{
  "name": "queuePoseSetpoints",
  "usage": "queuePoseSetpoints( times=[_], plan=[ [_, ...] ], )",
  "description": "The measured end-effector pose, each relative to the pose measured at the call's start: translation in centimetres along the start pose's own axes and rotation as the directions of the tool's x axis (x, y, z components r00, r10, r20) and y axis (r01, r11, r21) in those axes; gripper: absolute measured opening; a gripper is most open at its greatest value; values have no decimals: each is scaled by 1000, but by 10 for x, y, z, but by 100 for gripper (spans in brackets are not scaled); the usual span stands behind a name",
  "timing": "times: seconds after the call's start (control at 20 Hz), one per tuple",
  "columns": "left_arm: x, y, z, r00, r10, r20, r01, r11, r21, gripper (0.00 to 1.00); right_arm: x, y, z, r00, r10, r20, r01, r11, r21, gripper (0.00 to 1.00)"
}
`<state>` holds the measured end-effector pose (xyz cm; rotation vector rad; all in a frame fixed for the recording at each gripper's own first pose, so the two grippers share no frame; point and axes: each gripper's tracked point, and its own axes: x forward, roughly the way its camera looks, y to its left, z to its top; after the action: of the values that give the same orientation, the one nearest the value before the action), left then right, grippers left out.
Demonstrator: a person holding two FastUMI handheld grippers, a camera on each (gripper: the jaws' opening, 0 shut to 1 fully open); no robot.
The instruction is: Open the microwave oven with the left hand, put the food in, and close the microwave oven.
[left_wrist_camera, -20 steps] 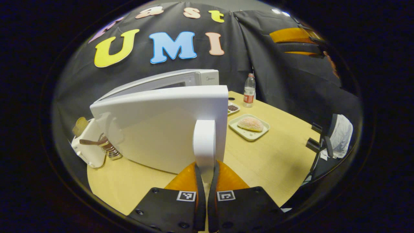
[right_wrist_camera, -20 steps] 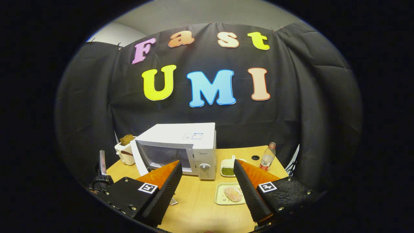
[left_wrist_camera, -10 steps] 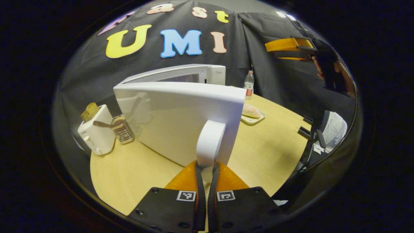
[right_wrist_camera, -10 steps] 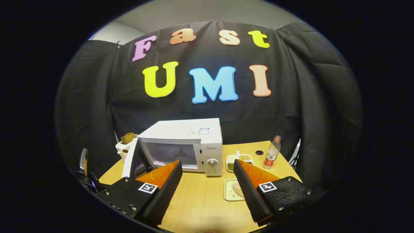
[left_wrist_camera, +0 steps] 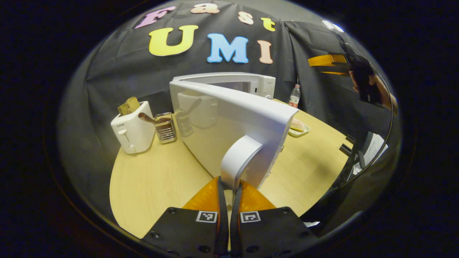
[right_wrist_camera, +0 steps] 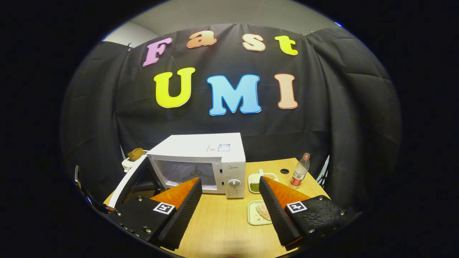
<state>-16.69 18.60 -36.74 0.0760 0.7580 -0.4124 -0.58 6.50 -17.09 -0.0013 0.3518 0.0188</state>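
Note:
In the left gripper view my left gripper point(left_wrist_camera: 228, 185) is shut on the white handle point(left_wrist_camera: 238, 159) of the microwave door point(left_wrist_camera: 222, 118), which stands swung wide open from the white microwave point(left_wrist_camera: 233, 79). The pink food lies on a pale plate point(left_wrist_camera: 297, 126) past the door's edge. My right gripper point(right_wrist_camera: 228, 182) is open and holds nothing; it hovers high above the table, facing the microwave point(right_wrist_camera: 208, 154) and its open door point(right_wrist_camera: 134, 177). The plate with the food point(right_wrist_camera: 259, 212) lies below it, partly hidden by the right finger.
A white toaster point(left_wrist_camera: 132, 128) with bread and a wire rack point(left_wrist_camera: 165, 126) stand left of the door. A water bottle point(right_wrist_camera: 299, 175) and a small dish of beans point(right_wrist_camera: 261, 181) sit right of the microwave. A hand point(left_wrist_camera: 374, 87) holds the right gripper point(left_wrist_camera: 328, 61) up high.
The left gripper has pulled the door further open, swinging it out and to the left. The right gripper has stayed open and almost still above the table.

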Motion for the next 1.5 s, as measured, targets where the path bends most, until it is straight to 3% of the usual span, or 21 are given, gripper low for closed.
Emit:
queuePoseSetpoints(
  times=[0.2, 0.4, 0.65, 0.8, 0.9, 1.05, 1.15, 1.5],
  plan=[
    [-12, 28, -9, 1000, 18, -14, -17, 1000, 17, 9, 11, 3, -4, 1000, 5, -3, -5, 1000, -18, 97],
    [-23, 58, -15, 998, 59, -22, -58, 998, 28, 12, 34, -17, -47, 996, -37, -78, 35, 999, -26, 98],
    [-30, 89, -18, 989, 145, -16, -145, 989, 2, 7, 61, -47, -99, 978, -75, -193, 74, 997, -9, 98],
    [-29, 85, -19, 989, 145, -18, -146, 988, -46, 16, 75, -65, -122, 963, -86, -255, 88, 996, -3, 97],
    [-32, 89, -20, 983, 183, -14, -184, 981, -64, 24, 82, -76, -135, 954, -91, -285, 88, 996, -22, 98],
    [-27, 80, -19, 983, 180, -25, -181, 978, -102, 99, 96, -82, -150, 942, -75, -327, 63, 997, -46, 98],
    [-27, 79, -24, 976, 212, -40, -214, 975, -66, 96, 103, -88, -159, 934, -60, -353, 50, 998, -38, 98],
    [-48, 79, -28, 944, 321, -78, -328, 940, -96, 96, 122, -110, -169, 921, -16, -390, 2, 999, -37, 98]
  ],
)
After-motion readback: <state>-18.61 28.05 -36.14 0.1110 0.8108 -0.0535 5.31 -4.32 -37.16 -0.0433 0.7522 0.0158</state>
